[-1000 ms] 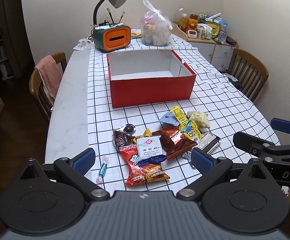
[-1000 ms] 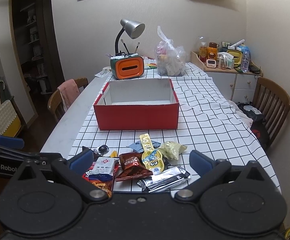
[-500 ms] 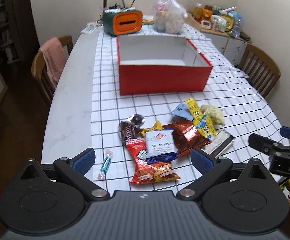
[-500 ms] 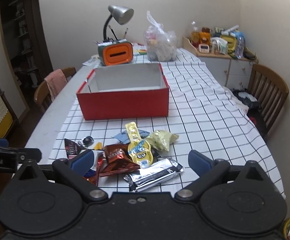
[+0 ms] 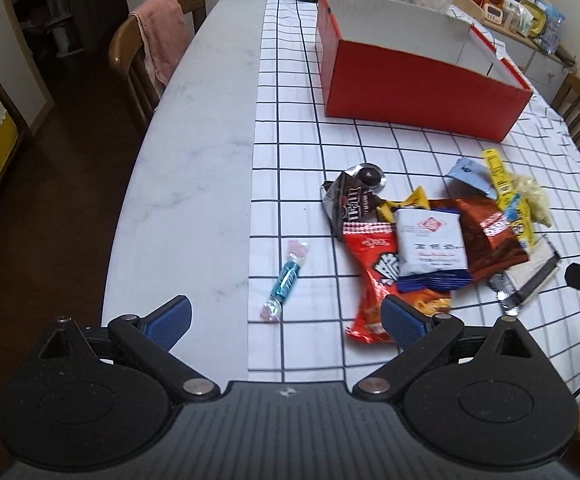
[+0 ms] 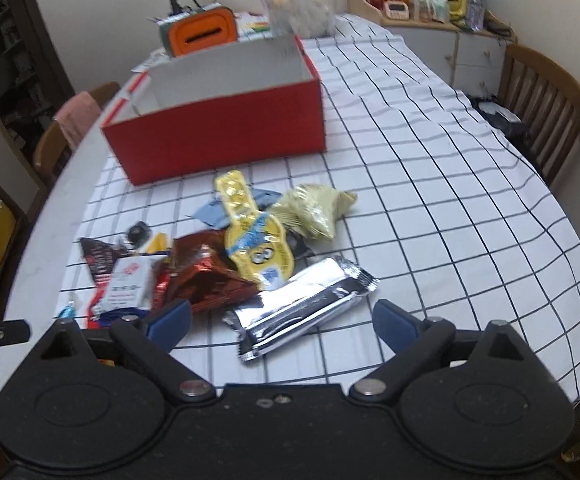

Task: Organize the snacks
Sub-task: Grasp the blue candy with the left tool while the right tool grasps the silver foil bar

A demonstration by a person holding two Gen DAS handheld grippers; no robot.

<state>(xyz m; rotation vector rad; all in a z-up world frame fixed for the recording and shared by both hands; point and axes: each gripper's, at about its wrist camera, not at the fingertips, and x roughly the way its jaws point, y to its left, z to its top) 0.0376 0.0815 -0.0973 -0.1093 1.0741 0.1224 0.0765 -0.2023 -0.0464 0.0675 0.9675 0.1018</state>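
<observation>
A pile of snack packets lies on the checked cloth in front of an empty red box. My left gripper is open and hangs low over the table, with a small blue-wrapped candy just ahead between its fingers, untouched. A red chip bag lies by its right finger, under a white biscuit pack. My right gripper stands wide with its jaws closing. A silver foil packet lies between its fingers, and neither pad presses on it. A yellow cartoon pouch and a brown bag lie beyond.
An orange and green tissue box and a clear plastic bag stand behind the red box. Wooden chairs flank the table, one with a pink towel, another at right. A sideboard holds bottles.
Both grippers have sunk towards the table and tipped further down, so the snacks look larger. The left view has swung leftward onto the blue candy. The right fingers stand slightly closer together.
</observation>
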